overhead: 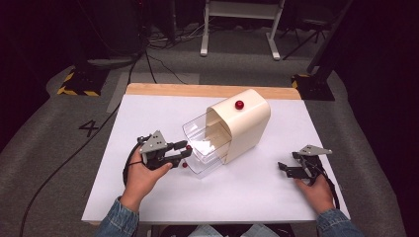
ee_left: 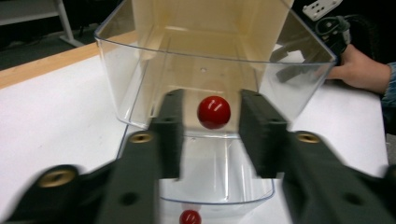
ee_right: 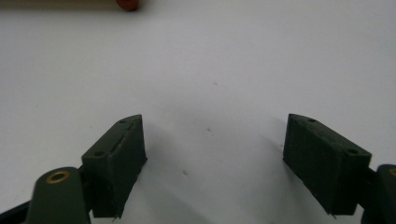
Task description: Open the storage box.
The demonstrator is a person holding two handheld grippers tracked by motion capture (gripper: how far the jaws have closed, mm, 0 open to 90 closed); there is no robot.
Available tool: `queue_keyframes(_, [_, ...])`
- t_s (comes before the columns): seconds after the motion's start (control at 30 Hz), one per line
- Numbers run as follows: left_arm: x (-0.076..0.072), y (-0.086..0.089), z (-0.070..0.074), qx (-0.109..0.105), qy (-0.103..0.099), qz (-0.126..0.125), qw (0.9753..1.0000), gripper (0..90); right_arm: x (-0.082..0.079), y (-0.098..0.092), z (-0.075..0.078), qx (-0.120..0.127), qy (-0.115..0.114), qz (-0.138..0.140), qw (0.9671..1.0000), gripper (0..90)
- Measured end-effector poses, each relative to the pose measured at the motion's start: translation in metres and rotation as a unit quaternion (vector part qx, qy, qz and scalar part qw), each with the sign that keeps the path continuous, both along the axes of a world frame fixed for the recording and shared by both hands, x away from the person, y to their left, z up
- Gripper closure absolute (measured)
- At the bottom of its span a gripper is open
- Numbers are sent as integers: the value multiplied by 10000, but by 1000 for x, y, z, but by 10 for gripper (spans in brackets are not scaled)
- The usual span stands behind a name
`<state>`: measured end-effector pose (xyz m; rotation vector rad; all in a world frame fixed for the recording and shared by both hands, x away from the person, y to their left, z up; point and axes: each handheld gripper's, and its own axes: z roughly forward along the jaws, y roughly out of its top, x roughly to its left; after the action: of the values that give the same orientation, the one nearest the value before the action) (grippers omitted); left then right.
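A cream housing [overhead: 245,129] with a red knob [overhead: 239,104] on top stands mid-table. A clear drawer [overhead: 200,148] is slid out of it towards the left front. On the drawer's front wall [ee_left: 140,79] sits a red ball knob [ee_left: 214,112]. My left gripper [overhead: 185,149] [ee_left: 211,133] is open, its jaws on either side of that knob with a gap on each side. A second small red ball [ee_left: 190,217] [overhead: 184,165] lies lower, by the drawer's base. My right gripper [overhead: 285,168] [ee_right: 215,140] is open over bare white table, holding nothing.
The white table top [overhead: 163,106] has a wooden strip [overhead: 197,90] along its far edge. A reddish round bit [ee_right: 127,4] shows at the top of the right gripper view. The other hand [ee_left: 359,70] rests right of the drawer. Desk legs and stands are on the floor behind.
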<state>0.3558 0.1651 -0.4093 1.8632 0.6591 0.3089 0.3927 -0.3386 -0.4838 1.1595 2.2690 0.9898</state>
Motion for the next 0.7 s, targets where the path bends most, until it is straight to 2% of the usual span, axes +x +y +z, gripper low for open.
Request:
queue_keyframes(0.13, [-1, 2, -3, 18, 73, 33, 10000, 531, 0, 0, 0, -1, -1, 1, 10000, 213])
queue_keyframes(0.4, [-3, 3, -5, 134, 70, 92, 9998, 493, 0, 0, 0, 0, -1, 2, 10000, 213])
queue_keyframes(0.57, [-8, 12, -7, 272, 58, 238, 9993, 460, 0, 0, 0, 0, -4, 5, 10000, 214])
queue_keyframes(0.7, [-12, 19, -7, 399, -30, 362, 9985, 440, 0, 0, 0, -1, -3, 5, 10000, 214])
